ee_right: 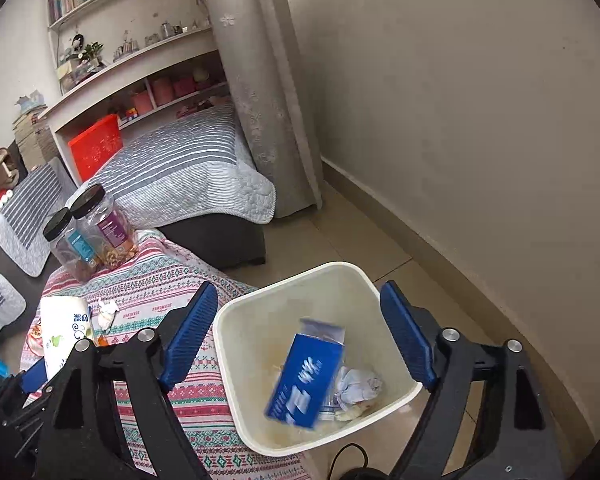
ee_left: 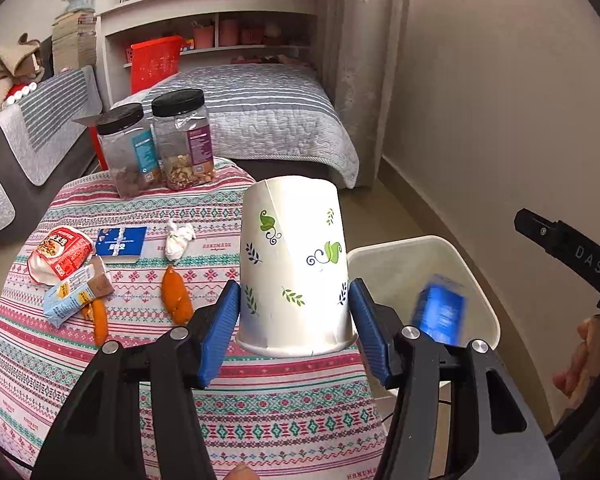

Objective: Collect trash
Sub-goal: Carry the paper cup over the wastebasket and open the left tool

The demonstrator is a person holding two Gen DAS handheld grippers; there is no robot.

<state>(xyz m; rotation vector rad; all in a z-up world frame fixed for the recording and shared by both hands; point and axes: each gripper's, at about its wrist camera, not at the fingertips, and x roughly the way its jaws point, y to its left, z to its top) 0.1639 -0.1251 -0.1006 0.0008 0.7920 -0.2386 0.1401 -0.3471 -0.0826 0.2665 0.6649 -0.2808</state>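
My left gripper (ee_left: 294, 320) is shut on an upside-down white paper cup (ee_left: 294, 264) with green leaf print, held above the table's right edge. My right gripper (ee_right: 300, 340) is open above the white trash bin (ee_right: 236, 312). A blue carton (ee_right: 304, 380) is blurred in mid-fall inside the bin, over crumpled paper (ee_right: 356, 388). The bin (ee_left: 480, 280) and the carton (ee_left: 440, 312) also show in the left wrist view. On the table lie a red snack cup (ee_left: 60, 252), a blue packet (ee_left: 122, 242), a bar wrapper (ee_left: 76, 296), a crumpled tissue (ee_left: 178, 240) and orange peels (ee_left: 176, 296).
Two black-lidded jars (ee_left: 156, 148) stand at the table's far edge. The round table has a patterned cloth (ee_left: 280, 408). A grey bed (ee_left: 260, 112), shelves and a red box (ee_left: 156, 60) are behind. The wall and tiled floor lie right of the bin.
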